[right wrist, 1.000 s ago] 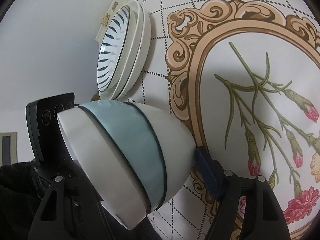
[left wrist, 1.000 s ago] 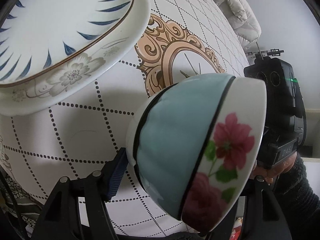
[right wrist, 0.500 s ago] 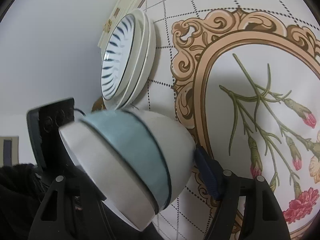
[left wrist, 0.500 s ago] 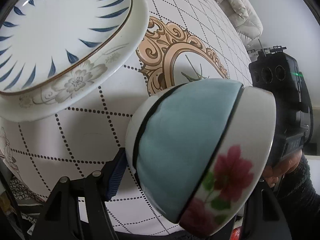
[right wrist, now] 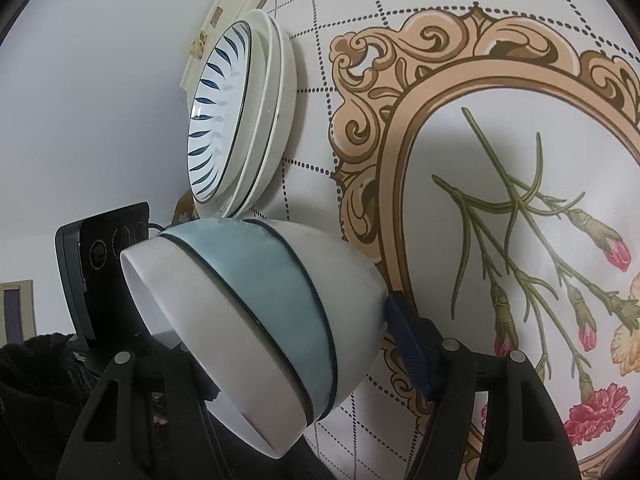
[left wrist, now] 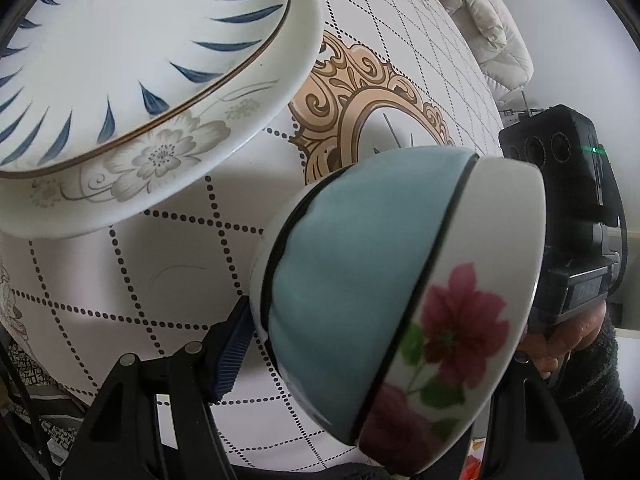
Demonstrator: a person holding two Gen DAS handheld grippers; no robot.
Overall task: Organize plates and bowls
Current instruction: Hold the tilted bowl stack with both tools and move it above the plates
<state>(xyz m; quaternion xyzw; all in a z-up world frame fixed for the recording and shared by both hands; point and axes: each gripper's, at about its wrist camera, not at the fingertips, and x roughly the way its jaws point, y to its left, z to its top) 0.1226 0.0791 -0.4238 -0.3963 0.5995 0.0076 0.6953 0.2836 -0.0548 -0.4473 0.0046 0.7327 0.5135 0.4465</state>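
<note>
On the table (right wrist: 320, 52), under a cloth with a dotted lattice, one gold scrolled frame (right wrist: 404, 128) is showing, printed around a spray of pink carnations.

Plates: one stack (right wrist: 256, 120) is sitting near the far edge of the cloth, beside the frame. The right wrist view is giving three rims. The left wrist view is giving two: a top plate (left wrist: 132, 48) with blue dashes, lying on a white plate (left wrist: 168, 160) with grey flowers.

Bowls: one bowl (left wrist: 360, 292) is appearing in each view. It is white with a pale blue band between two dark lines, and is tipped on its side clear of the cloth. A red flower is facing the left wrist camera; the side towards the right wrist camera is plain. Whether the two views are showing the same bowl cannot be told.

Left gripper (left wrist: 376, 352): it is clamping the bowl, with one blue pad pressing on the foot and the other finger hidden behind the rim.

Right gripper (right wrist: 304, 360): it is likewise gripping the bowl, one pad on the foot and the other finger at the rim.

One hand (left wrist: 560, 340) in a dark sleeve is holding the right gripper's handle.
</note>
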